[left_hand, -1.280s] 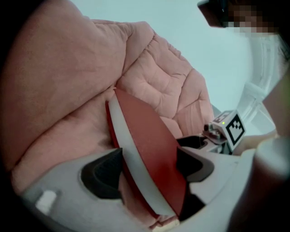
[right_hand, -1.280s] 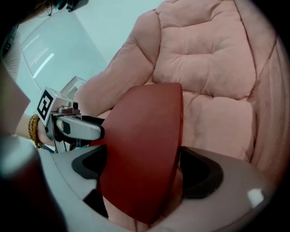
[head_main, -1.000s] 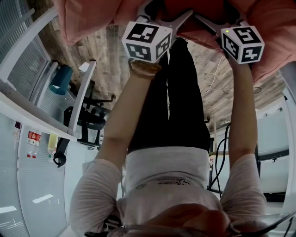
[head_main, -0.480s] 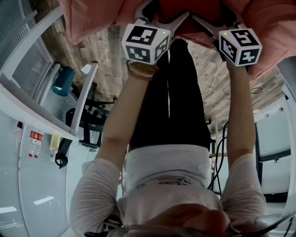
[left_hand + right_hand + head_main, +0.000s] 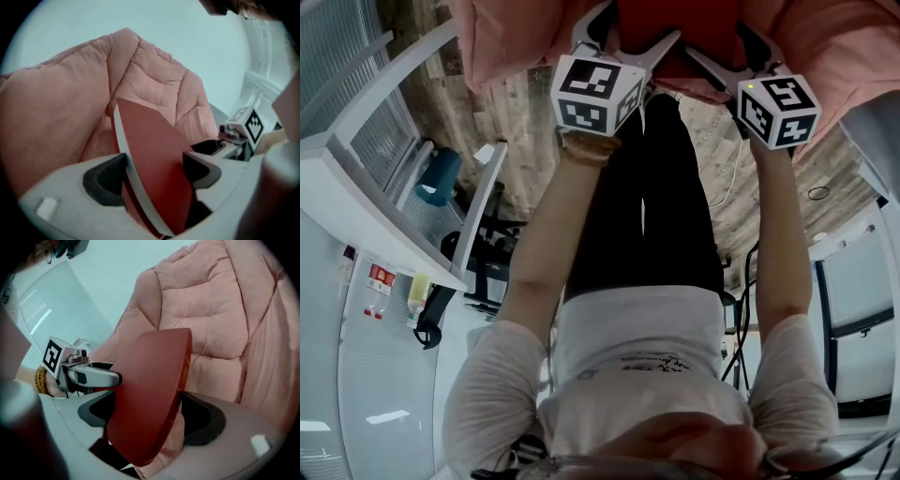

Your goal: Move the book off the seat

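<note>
A red-covered book is held on edge between my two grippers, above the pink quilted seat. My left gripper is shut on it: in the left gripper view the book fills the gap, one pad on the white page edge and the other on the cover. My right gripper grips the other end. Its jaws have just been closing with the book between them, and one pad now touches the spine edge. The seat's padded back rises behind.
The head view shows the person's arms, white shirt and dark trousers over a wood-plank floor. At the left are a white desk edge and a dark office chair. Cables hang at the right.
Both grippers have lifted a little with the book clamped between them. More of the red cover shows at the top of the head view. The room behind has shifted slightly.
</note>
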The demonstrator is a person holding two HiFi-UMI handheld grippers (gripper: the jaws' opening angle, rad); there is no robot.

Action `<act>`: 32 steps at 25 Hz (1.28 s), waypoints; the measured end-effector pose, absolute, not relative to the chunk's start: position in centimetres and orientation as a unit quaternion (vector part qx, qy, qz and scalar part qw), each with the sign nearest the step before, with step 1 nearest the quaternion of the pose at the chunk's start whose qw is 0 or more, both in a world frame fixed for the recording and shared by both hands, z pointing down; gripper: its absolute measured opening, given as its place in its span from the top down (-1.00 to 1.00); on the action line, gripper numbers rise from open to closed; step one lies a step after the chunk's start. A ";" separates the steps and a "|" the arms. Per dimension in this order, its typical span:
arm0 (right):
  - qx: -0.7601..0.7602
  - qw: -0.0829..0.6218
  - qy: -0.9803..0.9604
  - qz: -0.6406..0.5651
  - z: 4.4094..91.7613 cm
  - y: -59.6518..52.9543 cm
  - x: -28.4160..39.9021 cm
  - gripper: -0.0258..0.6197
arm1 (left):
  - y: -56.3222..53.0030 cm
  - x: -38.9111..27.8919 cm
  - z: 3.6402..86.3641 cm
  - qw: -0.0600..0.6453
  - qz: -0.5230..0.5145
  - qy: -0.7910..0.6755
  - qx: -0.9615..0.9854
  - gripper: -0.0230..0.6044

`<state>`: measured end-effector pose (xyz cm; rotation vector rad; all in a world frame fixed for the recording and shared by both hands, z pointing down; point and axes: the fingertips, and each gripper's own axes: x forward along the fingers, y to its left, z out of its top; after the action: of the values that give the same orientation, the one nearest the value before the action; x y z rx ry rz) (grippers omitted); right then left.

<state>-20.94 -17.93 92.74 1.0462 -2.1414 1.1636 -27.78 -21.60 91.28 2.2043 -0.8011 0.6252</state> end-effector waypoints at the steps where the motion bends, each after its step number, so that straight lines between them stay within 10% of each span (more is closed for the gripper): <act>1: 0.385 0.240 -0.784 0.424 92.1 -18.3 -20.8 -0.48 | -21.9 -27.7 90.6 0.346 0.241 -0.309 0.853 -0.27; 32: 0.457 0.170 -0.820 0.301 60.8 -21.6 -21.4 -0.46 | -24.5 -28.7 60.5 0.272 0.168 -0.316 0.893 -0.27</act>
<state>-21.37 -21.56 60.84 1.2986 -2.3296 0.8552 -28.67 -24.45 60.49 2.4055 -0.8497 0.4515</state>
